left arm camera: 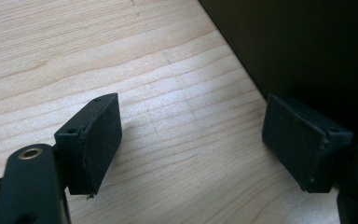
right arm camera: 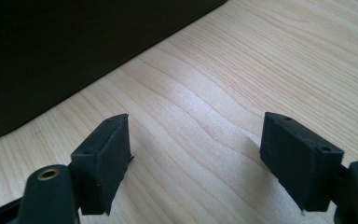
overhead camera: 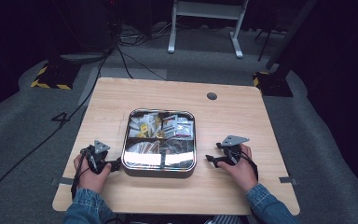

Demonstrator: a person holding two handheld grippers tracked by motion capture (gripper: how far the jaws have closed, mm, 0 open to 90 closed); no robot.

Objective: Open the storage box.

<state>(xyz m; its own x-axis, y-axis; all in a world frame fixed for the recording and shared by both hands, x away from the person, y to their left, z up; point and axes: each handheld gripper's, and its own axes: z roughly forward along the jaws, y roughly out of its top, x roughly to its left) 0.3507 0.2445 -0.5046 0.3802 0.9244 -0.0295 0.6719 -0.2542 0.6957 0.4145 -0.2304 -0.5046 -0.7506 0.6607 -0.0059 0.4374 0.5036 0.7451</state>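
worktop [overhead camera: 233, 121] is light wood grain, rounded corners, grommet hole [overhead camera: 211, 96] near the far edge, tape tabs on both side edges near the front. tin [overhead camera: 159, 138] sits mid-worktop, square, shiny metal, split into compartments with packets [overhead camera: 161, 126] in the far ones. left gripper [overhead camera: 115, 164] rests on the worktop just left of the tin's near corner, fingers [left arm camera: 98, 142] spread wide, nothing between them; tin wall is dark at the upper right in the left gripper view. right gripper [overhead camera: 210, 159] rests just right of the tin, fingers [right arm camera: 103, 163] also spread, bare wood between them. room: grey carpet [overhead camera: 28, 121], cables [overhead camera: 121, 51] running off to the back left, white desk frame [overhead camera: 205, 23] behind, hazard-striped bases [overhead camera: 51, 77] at both sides, dark surroundings.
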